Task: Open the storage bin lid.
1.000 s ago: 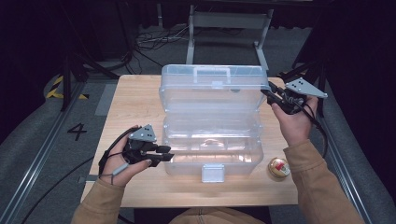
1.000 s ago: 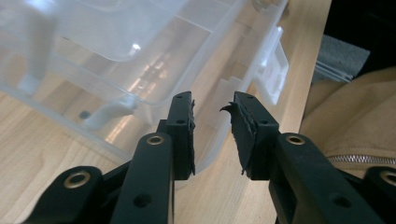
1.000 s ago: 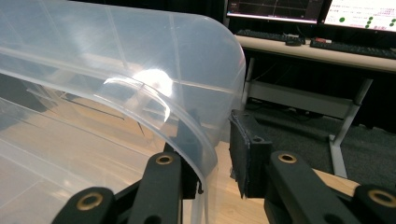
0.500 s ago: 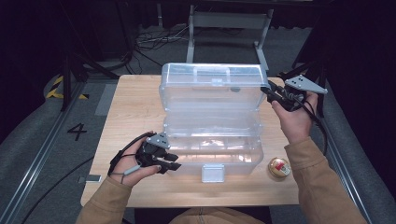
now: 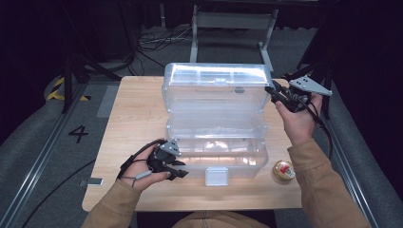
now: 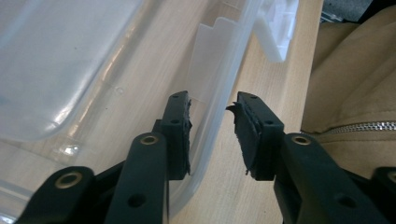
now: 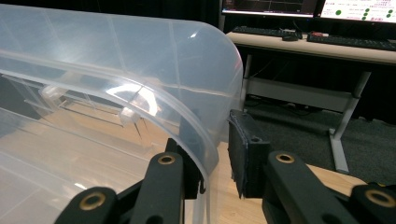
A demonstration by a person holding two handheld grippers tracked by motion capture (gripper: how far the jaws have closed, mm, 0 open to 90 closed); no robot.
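A clear plastic box [image 5: 218, 154] stands on the wooden table [image 5: 128, 118] with its lid [image 5: 214, 90] raised upright. My left gripper [image 5: 179, 170] is at the box's front left corner. Its jaws straddle the front wall [image 6: 219, 93], one pad inside and one outside. They have just been closing, and a gap still shows at the outer pad [image 6: 247, 135]. My right gripper [image 5: 272, 92] is at the lid's right edge. In the right gripper view [image 7: 217, 140] the lid's curved rim [image 7: 205, 135] passes between the jaws, with a narrow gap at the outer pad [image 7: 240, 154].
A white latch [image 5: 216, 175] hangs at the middle of the box's front. A small round gold tin with a red label [image 5: 284, 170] lies on the table right of the box. The table's front edge runs just behind my left hand. Cables and a metal frame [image 5: 233, 28] lie beyond the table.
My left gripper has dropped and shifted right, toward the table's front edge, onto the box's front wall. The right gripper and the lid have stayed still.
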